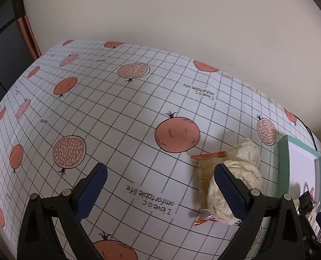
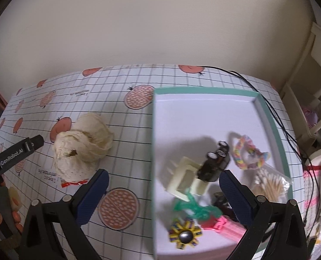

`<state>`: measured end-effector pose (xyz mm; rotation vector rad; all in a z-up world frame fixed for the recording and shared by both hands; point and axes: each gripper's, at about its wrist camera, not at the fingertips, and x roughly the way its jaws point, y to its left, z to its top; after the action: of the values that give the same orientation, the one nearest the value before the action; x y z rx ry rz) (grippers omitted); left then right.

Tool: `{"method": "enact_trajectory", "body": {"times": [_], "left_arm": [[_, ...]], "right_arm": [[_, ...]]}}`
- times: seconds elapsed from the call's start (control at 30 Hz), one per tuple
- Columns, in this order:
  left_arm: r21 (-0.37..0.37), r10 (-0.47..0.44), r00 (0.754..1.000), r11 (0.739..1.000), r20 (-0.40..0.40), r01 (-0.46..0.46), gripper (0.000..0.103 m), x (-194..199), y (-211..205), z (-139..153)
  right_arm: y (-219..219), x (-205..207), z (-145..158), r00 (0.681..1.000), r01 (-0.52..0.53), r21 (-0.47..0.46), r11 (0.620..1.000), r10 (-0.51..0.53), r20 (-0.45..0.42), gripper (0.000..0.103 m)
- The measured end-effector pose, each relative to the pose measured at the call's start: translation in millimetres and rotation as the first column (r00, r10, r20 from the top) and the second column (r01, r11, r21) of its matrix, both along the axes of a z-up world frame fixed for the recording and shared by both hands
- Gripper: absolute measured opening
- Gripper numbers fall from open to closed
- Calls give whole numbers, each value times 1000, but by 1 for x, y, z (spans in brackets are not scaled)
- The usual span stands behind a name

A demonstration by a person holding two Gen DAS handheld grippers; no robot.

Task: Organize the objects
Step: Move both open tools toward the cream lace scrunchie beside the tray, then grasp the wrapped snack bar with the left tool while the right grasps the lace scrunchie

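My left gripper (image 1: 161, 191) stands open over the patterned tablecloth (image 1: 117, 108), nothing between its fingers. Just beside its right finger lies a cream lace bundle (image 1: 244, 169) on a brown packet with red edges (image 1: 205, 173). My right gripper (image 2: 163, 196) is open too, straddling the left rim of a white tray with a green rim (image 2: 203, 91). Between its fingers, inside the tray, a dark battery holder (image 2: 215, 164) leans on a cream plastic frame (image 2: 185, 179). The lace bundle (image 2: 84, 145) sits left of the tray.
The tray also holds a rainbow braided band (image 2: 247, 153), a bag of cotton swabs (image 2: 269, 184), a green piece (image 2: 193, 209), a pink comb (image 2: 224, 227) and a yellow-purple spinner (image 2: 185, 235). Black cables (image 2: 275, 117) run past its right side. A hand (image 2: 0, 214) shows at lower left.
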<state>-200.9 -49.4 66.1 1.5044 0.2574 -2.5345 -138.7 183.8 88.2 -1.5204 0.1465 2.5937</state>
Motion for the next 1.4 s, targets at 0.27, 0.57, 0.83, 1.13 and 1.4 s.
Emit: {"method": "enact_trajectory", "body": {"times": [0.27, 0.57, 0.83, 1.13, 1.4], "left_arm": [[33, 27, 1000, 999, 12, -27, 99, -1, -17, -8], [61, 58, 997, 996, 56, -61, 99, -1, -39, -24], [77, 74, 994, 994, 82, -80, 99, -1, -48, -34], [90, 100, 990, 990, 101, -109, 99, 1, -61, -43], [89, 96, 991, 991, 98, -104, 99, -1, -59, -45]], "right_arm": [[-29, -10, -7, 998, -55, -23, 998, 54, -9, 103], [-66, -15, -21, 993, -117, -28, 993, 117, -10, 103], [-92, -25, -26, 988, -150, -26, 988, 149, -32, 103], [-111, -37, -35, 980, -196, -12, 981, 195, -44, 103], [-118, -46, -41, 975, -217, -16, 976, 216, -49, 103]]}}
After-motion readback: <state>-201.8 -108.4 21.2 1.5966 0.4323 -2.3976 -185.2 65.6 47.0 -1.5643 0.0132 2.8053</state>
